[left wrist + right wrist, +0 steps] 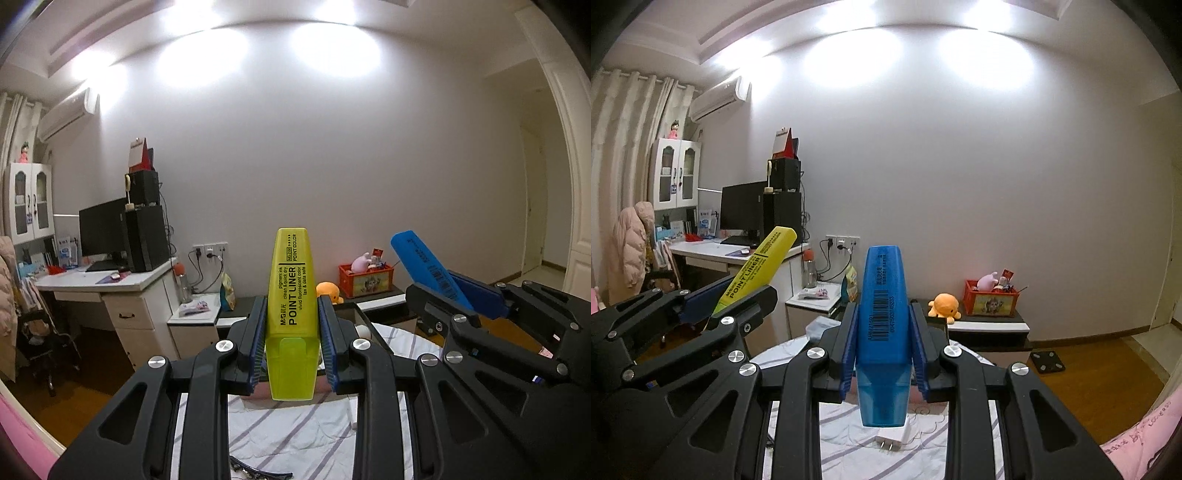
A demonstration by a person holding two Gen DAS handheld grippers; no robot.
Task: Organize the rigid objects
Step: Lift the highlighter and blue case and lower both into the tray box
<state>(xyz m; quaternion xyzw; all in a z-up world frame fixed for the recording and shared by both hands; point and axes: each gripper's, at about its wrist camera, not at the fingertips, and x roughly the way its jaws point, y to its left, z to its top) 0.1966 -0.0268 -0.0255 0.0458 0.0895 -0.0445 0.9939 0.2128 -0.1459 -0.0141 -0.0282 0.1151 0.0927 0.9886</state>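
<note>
My left gripper (291, 314) is shut on a yellow highlighter (292, 295) marked POINT LINER, held upright in the air above a striped sheet (291, 439). My right gripper (882, 321) is shut on a blue highlighter (882, 314) with a barcode, also upright. Each gripper shows in the other's view: the right one with the blue highlighter (428, 269) at the right of the left wrist view, the left one with the yellow highlighter (757, 266) at the left of the right wrist view. They are held side by side.
A white plug adapter (895, 437) lies on the striped sheet under the right gripper. Beyond stand a desk with a monitor (103, 229), a low dark cabinet (990, 325) with an orange plush (945, 304) and a red toy crate (991, 301), and wood floor.
</note>
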